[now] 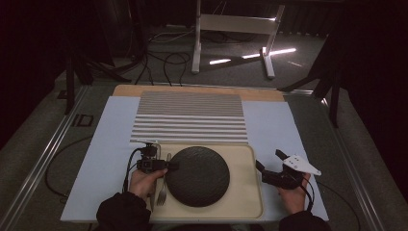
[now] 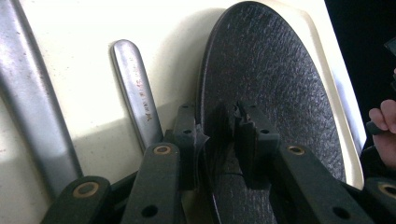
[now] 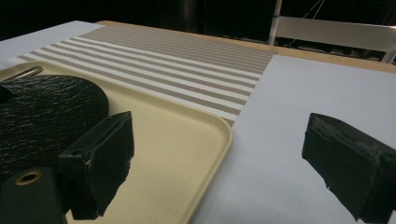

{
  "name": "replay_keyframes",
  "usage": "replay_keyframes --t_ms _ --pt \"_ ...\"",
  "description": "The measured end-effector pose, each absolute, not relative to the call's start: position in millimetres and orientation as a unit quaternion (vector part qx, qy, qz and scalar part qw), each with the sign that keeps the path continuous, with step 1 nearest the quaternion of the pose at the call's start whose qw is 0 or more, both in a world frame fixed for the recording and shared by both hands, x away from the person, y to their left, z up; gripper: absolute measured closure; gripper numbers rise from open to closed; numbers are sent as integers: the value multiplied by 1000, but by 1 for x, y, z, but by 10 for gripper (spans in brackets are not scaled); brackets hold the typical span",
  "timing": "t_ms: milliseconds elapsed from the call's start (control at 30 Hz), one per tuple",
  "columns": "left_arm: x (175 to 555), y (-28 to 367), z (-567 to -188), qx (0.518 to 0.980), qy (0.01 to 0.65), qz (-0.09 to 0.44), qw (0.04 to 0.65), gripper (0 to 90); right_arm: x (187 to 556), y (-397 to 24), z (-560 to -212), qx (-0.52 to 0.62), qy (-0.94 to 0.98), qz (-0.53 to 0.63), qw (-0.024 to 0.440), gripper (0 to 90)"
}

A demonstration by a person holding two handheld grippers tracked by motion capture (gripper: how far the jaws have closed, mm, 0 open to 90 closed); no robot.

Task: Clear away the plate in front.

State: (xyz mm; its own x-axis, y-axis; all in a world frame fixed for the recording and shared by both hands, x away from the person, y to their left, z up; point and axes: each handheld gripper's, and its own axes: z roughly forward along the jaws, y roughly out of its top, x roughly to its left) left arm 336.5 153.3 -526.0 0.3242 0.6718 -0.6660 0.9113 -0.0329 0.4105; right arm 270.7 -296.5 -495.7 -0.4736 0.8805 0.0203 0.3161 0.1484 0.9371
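One plate [image 1: 197, 176] lies on one tray [image 1: 243, 154], taking up the tray's middle. The plate is round, black and flat, with a rough, leathery grain across its face and a thin raised rim.

The left gripper [image 1: 172, 165] reaches the plate's left rim from the side. In the left gripper view its two jaws straddle that rim, one above the plate's face and one at the edge beside the tray; the jaws stand narrowly apart, and whether the pads actually press the rim cannot be told.

One fork [image 1: 163, 185] lies on the tray just left of the plate, tines toward the person, handle pointing away, running under the left gripper. In the left gripper view a second, broader metal handle [image 2: 32, 107] lies farther from the plate than the fork's; what utensil it belongs to cannot be told.

The right gripper [image 1: 269, 163] rests right of the plate, off the tray's right edge, over the tabletop [image 1: 269, 120]. Its jaws are spread wide with nothing between them.

One striped mat [image 1: 190, 118] lies beyond the plate, touching the tray's far edge.
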Motion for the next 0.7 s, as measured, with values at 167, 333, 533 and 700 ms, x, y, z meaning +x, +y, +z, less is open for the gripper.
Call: replay_keyframes --t_ms 167,333,533,700 --pt "337 154 -526 703 563 -146 410 727 271 -296 -496 426 702 494 285 92" --pt "338 154 -527 702 563 -145 411 728 271 -296 -496 426 703 493 286 92" --pt "339 154 -528 698 564 -146 415 732 271 -296 -496 425 704 492 285 92" --pt "339 154 -528 697 566 -145 416 731 271 -296 -496 423 705 492 286 92"
